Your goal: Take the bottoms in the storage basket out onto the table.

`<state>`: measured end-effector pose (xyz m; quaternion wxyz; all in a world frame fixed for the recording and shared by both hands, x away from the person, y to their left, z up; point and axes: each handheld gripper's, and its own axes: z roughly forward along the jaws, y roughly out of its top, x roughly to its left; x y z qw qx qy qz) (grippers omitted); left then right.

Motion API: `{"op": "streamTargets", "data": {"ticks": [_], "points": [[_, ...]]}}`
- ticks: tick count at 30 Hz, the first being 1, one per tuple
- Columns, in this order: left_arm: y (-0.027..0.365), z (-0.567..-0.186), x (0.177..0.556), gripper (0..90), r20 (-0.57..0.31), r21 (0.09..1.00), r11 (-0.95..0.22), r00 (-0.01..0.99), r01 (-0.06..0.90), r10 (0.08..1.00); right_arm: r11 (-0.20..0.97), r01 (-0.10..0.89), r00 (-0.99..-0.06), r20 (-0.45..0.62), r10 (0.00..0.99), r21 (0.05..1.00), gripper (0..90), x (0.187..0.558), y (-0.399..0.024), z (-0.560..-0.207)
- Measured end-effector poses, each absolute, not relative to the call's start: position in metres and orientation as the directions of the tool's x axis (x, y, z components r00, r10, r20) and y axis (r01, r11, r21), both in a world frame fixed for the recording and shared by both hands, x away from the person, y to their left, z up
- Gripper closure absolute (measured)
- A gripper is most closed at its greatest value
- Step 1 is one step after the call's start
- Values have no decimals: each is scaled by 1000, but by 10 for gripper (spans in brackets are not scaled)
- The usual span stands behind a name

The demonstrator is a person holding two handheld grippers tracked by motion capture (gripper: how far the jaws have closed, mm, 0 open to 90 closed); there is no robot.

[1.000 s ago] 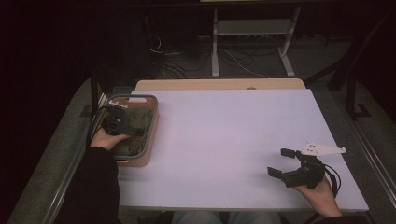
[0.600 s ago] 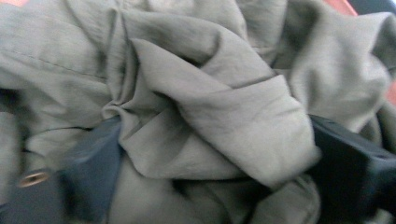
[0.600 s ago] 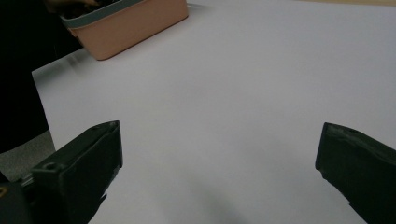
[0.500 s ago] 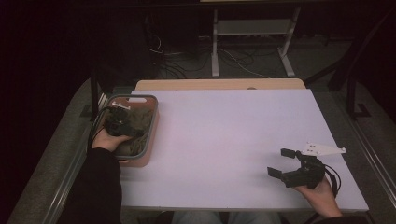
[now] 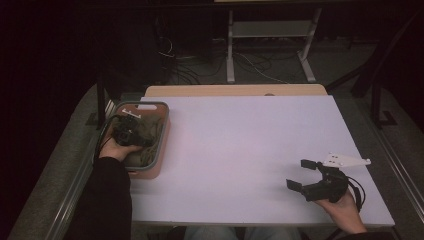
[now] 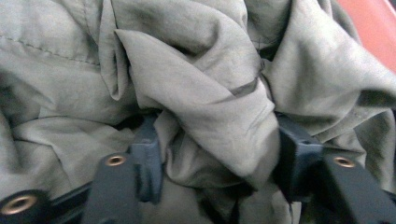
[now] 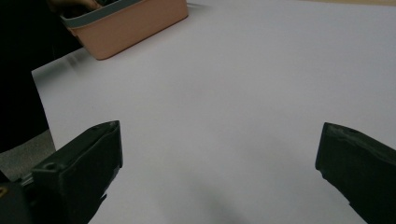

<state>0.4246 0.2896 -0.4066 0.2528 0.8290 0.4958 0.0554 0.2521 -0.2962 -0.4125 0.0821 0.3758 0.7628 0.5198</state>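
A crumpled olive-green cloth (image 6: 196, 79) lies in a salmon basket with a grey rim (image 5: 162, 135) at the table's left edge. My left gripper (image 6: 217, 149) reaches down into that basket (image 6: 373, 23). Its jaws have just been closing, and a thick fold of the cloth (image 5: 150, 131) is now pinched between them. From above, the left gripper (image 5: 131, 131) sits over the basket's middle, held by a hand in a dark sleeve. My right gripper (image 5: 296, 173) rests low over the table's front right, jaws spread wide with nothing between them. The right gripper (image 7: 219, 154) points across the white table toward the basket (image 7: 135, 25).
The white tabletop (image 5: 240, 150) stretches between the basket and the right hand. A wooden strip (image 5: 235, 90) runs along its far edge. Beyond it, on the dark floor, stand a metal frame (image 5: 270, 30) and some cables.
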Motion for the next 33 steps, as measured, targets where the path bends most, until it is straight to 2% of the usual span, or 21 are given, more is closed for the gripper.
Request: {"op": "streamTargets", "data": {"ticks": [8,13,23,33], "points": [[291,-405,425,629,-164,458,-365,481,810,861,179,489,-703,264,660,854,3,252,-297,-412],[293,-403,425,681,-175,460,-340,459,820,871,180,490,-702,264,661,853,3,252,-297,-413],[295,-388,422,719,-195,474,-322,454,819,870,174,487,-701,265,662,856,3,253,-297,-413],[310,-360,412,725,-266,531,-258,448,807,853,172,487,-700,265,663,856,3,253,-297,-413]]}}
